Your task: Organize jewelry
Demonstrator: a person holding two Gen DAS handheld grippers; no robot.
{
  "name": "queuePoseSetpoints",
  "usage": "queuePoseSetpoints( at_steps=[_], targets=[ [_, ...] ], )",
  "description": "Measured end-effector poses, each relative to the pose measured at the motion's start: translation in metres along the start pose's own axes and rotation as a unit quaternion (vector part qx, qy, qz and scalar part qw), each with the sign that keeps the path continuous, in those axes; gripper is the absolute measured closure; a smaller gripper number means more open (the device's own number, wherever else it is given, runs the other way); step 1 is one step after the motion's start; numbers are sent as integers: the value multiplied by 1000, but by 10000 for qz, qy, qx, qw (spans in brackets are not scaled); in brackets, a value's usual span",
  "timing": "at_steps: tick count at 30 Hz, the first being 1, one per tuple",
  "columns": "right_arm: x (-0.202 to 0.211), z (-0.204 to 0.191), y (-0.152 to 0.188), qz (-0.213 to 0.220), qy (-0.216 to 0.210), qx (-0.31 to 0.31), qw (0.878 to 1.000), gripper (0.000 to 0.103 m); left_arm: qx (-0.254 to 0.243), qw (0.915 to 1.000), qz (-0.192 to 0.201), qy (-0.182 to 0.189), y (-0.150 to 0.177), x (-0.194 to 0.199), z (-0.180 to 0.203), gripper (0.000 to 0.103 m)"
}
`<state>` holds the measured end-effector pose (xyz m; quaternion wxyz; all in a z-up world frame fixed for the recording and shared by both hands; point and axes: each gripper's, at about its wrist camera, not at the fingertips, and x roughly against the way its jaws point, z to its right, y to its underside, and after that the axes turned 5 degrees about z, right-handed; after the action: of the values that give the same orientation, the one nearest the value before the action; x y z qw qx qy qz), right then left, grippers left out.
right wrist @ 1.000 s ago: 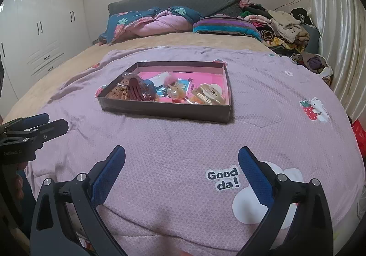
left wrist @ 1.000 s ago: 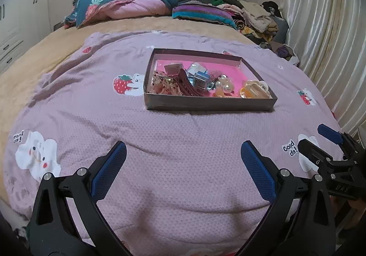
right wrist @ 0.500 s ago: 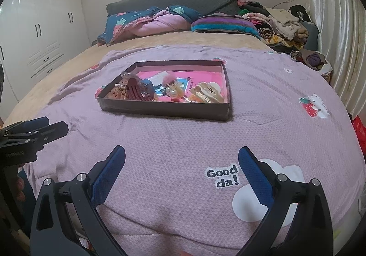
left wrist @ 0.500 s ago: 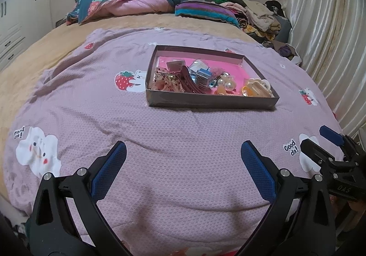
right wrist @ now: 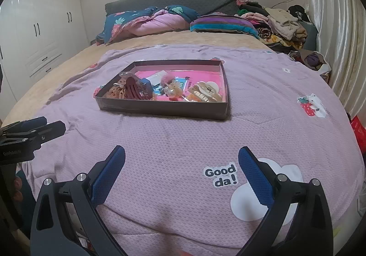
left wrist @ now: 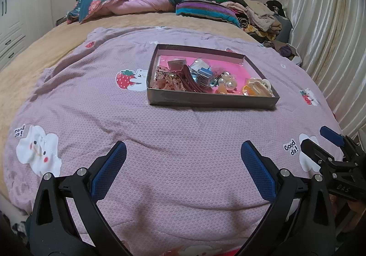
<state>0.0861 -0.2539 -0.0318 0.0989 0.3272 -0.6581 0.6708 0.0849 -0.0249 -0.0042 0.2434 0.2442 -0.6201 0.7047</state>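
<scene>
A shallow brown box (left wrist: 210, 100) with a pink floor lies on the purple blanket. It holds hair clips and jewelry: a dark red claw clip (left wrist: 192, 79), a glittery brown clip (left wrist: 167, 80), a pearl piece (left wrist: 226, 80) and a cream claw clip (left wrist: 257, 87). The box also shows in the right wrist view (right wrist: 164, 109). My left gripper (left wrist: 183, 150) is open and empty, well short of the box. My right gripper (right wrist: 181, 155) is open and empty, also short of it. Each gripper shows at the edge of the other's view, the right one (left wrist: 320, 146) and the left one (right wrist: 43, 127).
The purple blanket (left wrist: 160, 141) covers the near half of a bed. Pillows and a folded duvet (left wrist: 128, 1) lie at the headboard. A pile of clothes (left wrist: 258, 15) sits at the far right by the curtain. White wardrobes (right wrist: 39, 34) stand at the left.
Both views have shifted slightly, so the box sits a little lower and nearer. Both grippers stay open and empty.
</scene>
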Motion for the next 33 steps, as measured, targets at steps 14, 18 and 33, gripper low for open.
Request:
queuePoseSetpoints(
  at_steps=[14, 18, 33],
  targets=[
    [1, 2, 0, 15, 14, 6, 10000, 4, 3, 10000, -1, 3, -1, 1, -1, 9],
    [2, 2, 1, 20, 17, 8, 10000, 4, 10, 10000, -1, 20, 0, 1, -2, 9],
    [7, 3, -1, 49, 33, 16, 10000, 4, 5, 10000, 10, -11, 0, 2, -2, 9]
  ],
)
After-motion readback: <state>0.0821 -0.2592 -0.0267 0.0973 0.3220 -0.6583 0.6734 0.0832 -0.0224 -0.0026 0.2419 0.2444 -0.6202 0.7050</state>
